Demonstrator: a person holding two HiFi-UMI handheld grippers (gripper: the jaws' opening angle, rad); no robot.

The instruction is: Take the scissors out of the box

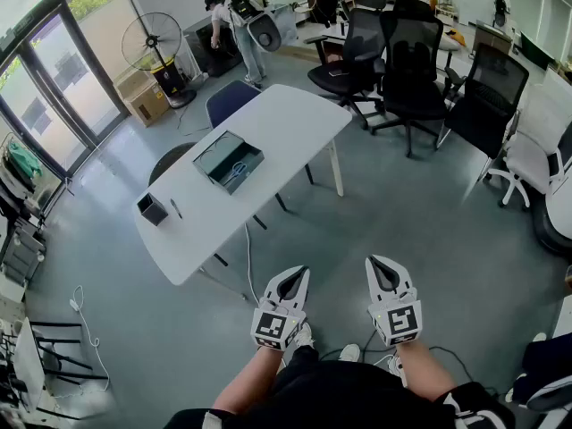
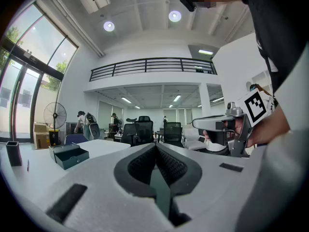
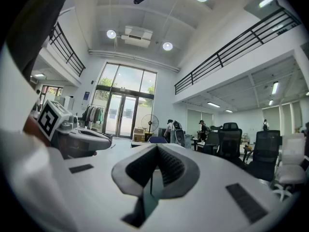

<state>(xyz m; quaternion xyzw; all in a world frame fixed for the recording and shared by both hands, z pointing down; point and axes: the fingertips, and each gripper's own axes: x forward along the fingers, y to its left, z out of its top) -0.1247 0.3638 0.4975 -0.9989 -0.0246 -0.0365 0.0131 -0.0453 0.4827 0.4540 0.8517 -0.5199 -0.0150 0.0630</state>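
A dark green box (image 1: 251, 160) lies open on the white table (image 1: 286, 123), well ahead of both grippers. Blue-handled scissors (image 1: 236, 170) lie inside it. In the left gripper view the box (image 2: 70, 154) shows at the far left and its contents are hidden. My left gripper (image 1: 301, 273) and right gripper (image 1: 375, 262) hang side by side over the floor, short of the table's near edge. Both are level, and each has its jaws together with nothing between them. The left gripper (image 2: 155, 146) sees the right gripper (image 2: 215, 124) beside it, and the right gripper (image 3: 155, 147) sees the left gripper (image 3: 87, 135).
A small black holder (image 1: 152, 208) and a pen (image 1: 176, 209) sit at the table's left end. A blue chair (image 1: 228, 101) stands behind the table and black office chairs (image 1: 411, 70) to the right. A fan (image 1: 152, 43), cardboard boxes (image 1: 143, 96) and a person (image 1: 241, 25) are farther back.
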